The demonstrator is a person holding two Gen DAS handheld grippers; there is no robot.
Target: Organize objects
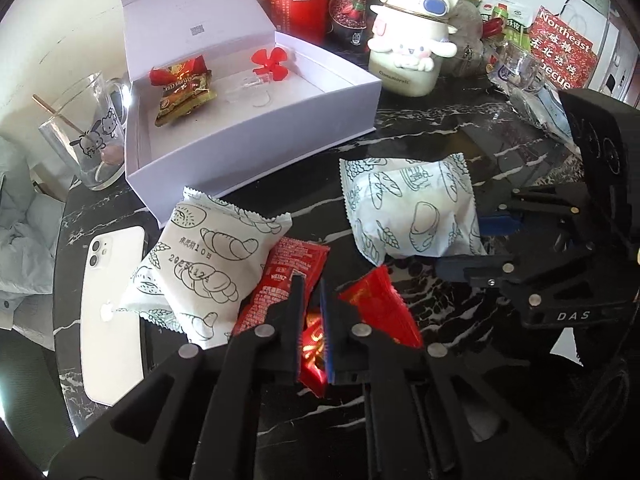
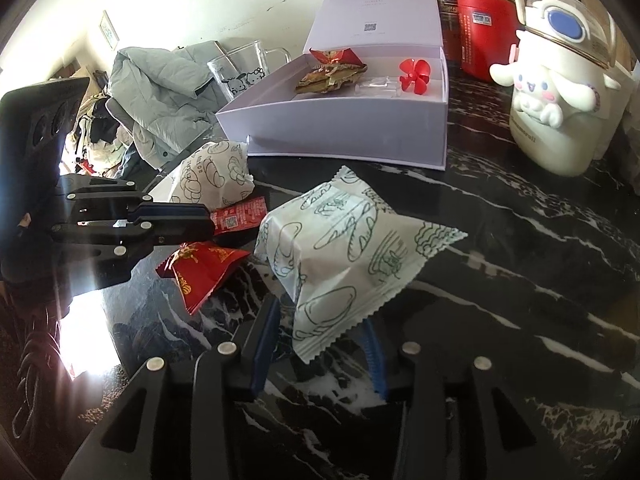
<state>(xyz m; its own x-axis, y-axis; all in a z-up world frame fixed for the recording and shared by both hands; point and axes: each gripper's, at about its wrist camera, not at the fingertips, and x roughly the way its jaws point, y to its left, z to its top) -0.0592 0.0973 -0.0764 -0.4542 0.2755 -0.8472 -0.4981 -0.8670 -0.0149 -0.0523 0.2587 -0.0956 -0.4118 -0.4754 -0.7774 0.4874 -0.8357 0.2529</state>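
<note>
My left gripper (image 1: 311,322) is shut on a red snack packet (image 1: 380,304) lying on the black marble table (image 1: 420,128); it shows from the side in the right wrist view (image 2: 208,220), with the packet (image 2: 204,268) beside it. My right gripper (image 2: 320,332) is open around the near corner of a white bread packet (image 2: 352,260), which also shows in the left wrist view (image 1: 412,208). A second white bread packet (image 1: 200,264) and a red ketchup sachet (image 1: 280,280) lie to the left. An open white box (image 1: 248,128) holds two snack packets (image 1: 184,88) and a red propeller (image 1: 272,62).
A white phone (image 1: 112,312) lies at the table's left edge. A glass mug (image 1: 88,132) stands left of the box. A cream character bottle (image 1: 408,36), a red tin (image 1: 298,4), bags and a small glass (image 1: 520,68) stand behind. A grey jacket (image 2: 160,96) lies past the table.
</note>
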